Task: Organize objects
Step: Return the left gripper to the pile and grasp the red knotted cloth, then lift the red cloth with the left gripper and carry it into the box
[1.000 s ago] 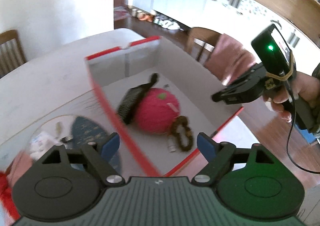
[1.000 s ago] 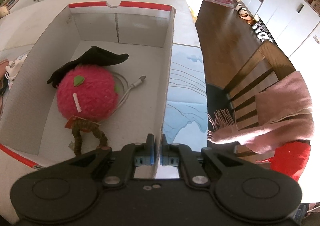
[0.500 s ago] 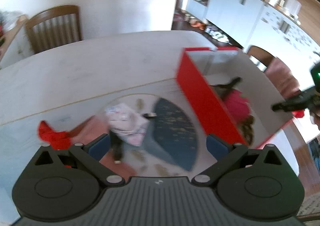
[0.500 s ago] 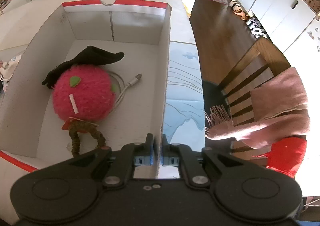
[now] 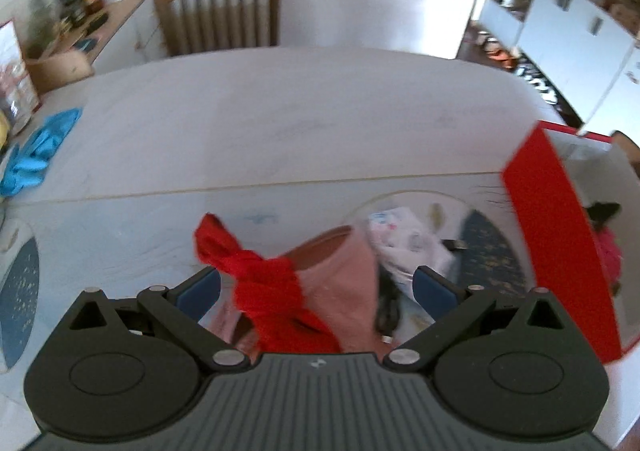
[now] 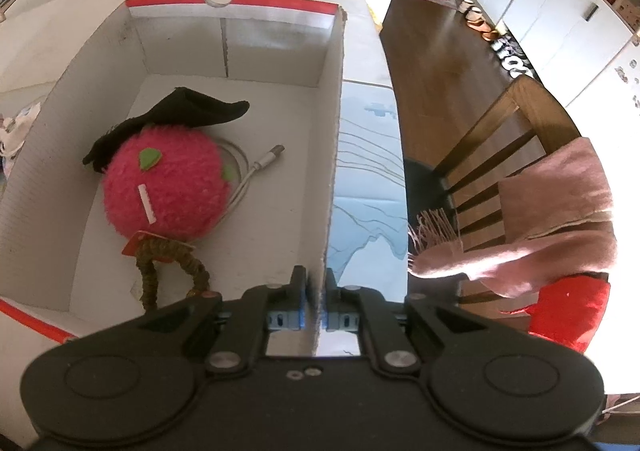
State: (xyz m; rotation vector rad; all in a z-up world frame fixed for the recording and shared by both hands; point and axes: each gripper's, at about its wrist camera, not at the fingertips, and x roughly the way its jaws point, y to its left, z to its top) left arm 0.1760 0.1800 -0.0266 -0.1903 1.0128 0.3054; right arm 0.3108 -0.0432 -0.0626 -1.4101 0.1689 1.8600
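Observation:
My left gripper [image 5: 316, 287] hangs open over a knotted red cloth [image 5: 264, 275] that lies on a pink cloth [image 5: 344, 283] on the table; both sit between the fingers, untouched by the pads. A white patterned pouch [image 5: 404, 243] lies just right of them. The red-edged cardboard box [image 5: 556, 227] stands at the right. My right gripper [image 6: 316, 307] is shut on the box's right wall [image 6: 334, 155]. Inside lie a pink fuzzy ball toy [image 6: 164, 191], a black comb [image 6: 176, 119] and a white cable [image 6: 260, 167].
A blue cloth [image 5: 36, 151] lies at the table's left edge. A wooden chair [image 5: 218, 11] stands behind the table, another chair [image 6: 508, 155] with a pink scarf [image 6: 560, 219] at the right. Bare tabletop [image 5: 280, 119] stretches beyond the cloths.
My left gripper swung left, away from the box, and now hangs over the red and pink cloths. The right gripper has kept its hold on the box wall.

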